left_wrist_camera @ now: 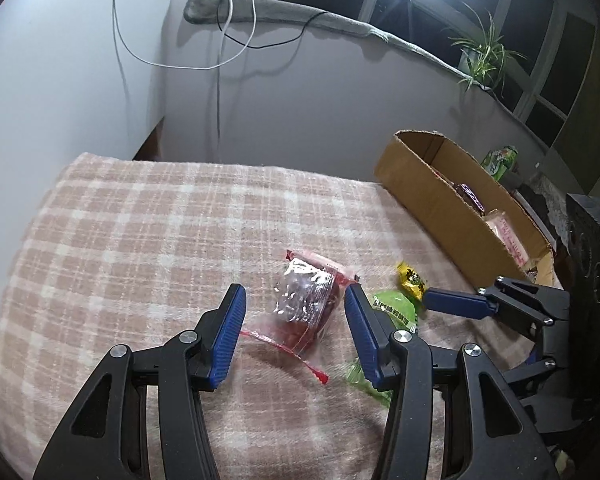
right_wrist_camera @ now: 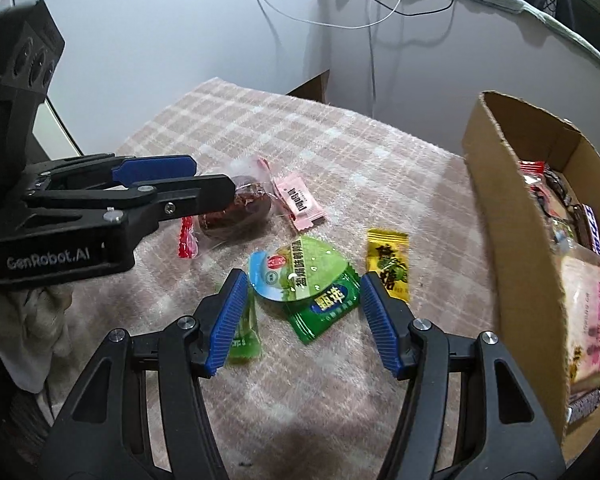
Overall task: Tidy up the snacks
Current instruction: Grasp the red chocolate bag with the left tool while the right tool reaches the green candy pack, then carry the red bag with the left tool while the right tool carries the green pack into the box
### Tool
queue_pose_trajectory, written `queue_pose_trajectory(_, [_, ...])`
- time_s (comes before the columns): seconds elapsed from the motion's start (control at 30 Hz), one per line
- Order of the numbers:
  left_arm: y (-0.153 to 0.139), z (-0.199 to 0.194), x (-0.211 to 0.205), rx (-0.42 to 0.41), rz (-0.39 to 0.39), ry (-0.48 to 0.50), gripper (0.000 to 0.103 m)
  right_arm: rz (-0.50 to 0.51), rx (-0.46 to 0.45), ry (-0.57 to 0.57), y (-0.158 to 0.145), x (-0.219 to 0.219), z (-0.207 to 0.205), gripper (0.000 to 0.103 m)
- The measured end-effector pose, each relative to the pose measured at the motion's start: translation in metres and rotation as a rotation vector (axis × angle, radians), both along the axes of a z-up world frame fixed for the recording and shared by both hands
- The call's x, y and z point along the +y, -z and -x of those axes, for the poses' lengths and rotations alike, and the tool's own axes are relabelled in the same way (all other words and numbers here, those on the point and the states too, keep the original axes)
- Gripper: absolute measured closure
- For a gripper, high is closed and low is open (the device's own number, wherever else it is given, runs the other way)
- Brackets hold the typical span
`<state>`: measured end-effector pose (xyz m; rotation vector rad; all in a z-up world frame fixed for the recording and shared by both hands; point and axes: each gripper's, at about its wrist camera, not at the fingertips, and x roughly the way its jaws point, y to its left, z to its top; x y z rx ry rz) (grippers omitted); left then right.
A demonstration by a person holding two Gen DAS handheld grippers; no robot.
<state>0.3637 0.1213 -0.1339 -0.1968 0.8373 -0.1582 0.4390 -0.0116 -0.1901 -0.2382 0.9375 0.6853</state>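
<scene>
Left wrist view shows the left gripper [left_wrist_camera: 294, 312] with its jaws spread wide over a clear packet with red edges [left_wrist_camera: 304, 304], which lies on the pink checked cloth [left_wrist_camera: 140, 240] between the two blue pads without being squeezed. Right wrist view shows the right gripper [right_wrist_camera: 304, 308] also released, its jaws standing on both sides of a green packet [right_wrist_camera: 324, 308] and a round green and blue lid-shaped packet [right_wrist_camera: 292, 272] that lies partly on it. A small green jelly packet [right_wrist_camera: 244, 336] is just beside the left pad, partly hidden by it. Near the right pad lies a yellow candy [right_wrist_camera: 388, 264], and farther away a pink sachet [right_wrist_camera: 300, 200] is beside the red-edged packet. At the right side of the cloth stands a cardboard box [right_wrist_camera: 512, 208] that already holds several snacks, among them a pink bag [right_wrist_camera: 592, 312].
</scene>
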Motion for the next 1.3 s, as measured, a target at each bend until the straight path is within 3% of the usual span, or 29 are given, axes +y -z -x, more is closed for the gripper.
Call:
queue_pose_trajectory(0.27, [0.011, -0.007, -0.006, 0.034, -0.025, 0.015, 0.053, 0.034, -0.025, -0.027, 0.007, 0.014, -0.003, 0.042])
queue_pose_trajectory(0.4, [0.015, -0.010, -0.005, 0.043, -0.025, 0.016, 0.053, 0.028, -0.022, -0.022, 0.007, 0.014, -0.006, 0.050])
queue_pose_trajectory(0.63, [0.016, -0.011, -0.001, 0.042, -0.009, 0.007, 0.072, 0.027, -0.020, -0.017, 0.005, 0.012, -0.006, 0.054])
queue_pose_trajectory(0.73, [0.016, -0.009, -0.003, 0.036, -0.019, 0.006, 0.073, 0.015, -0.015, -0.015, 0.004, 0.010, -0.004, 0.055])
queue_pose_trajectory(0.77, [0.015, -0.008, -0.003, 0.032, -0.023, 0.005, 0.073, 0.012, -0.016, -0.014, 0.003, 0.008, -0.003, 0.065])
queue_pose_trajectory(1.1, [-0.002, -0.004, -0.004, -0.021, 0.001, -0.012, 0.073, -0.038, -0.030, 0.012, -0.015, -0.006, 0.002, 0.068])
queue_pose_trajectory(1.3, [-0.028, 0.001, -0.017, -0.089, 0.004, 0.005, 0.073, -0.091, -0.083, 0.031, -0.046, -0.028, 0.010, 0.068])
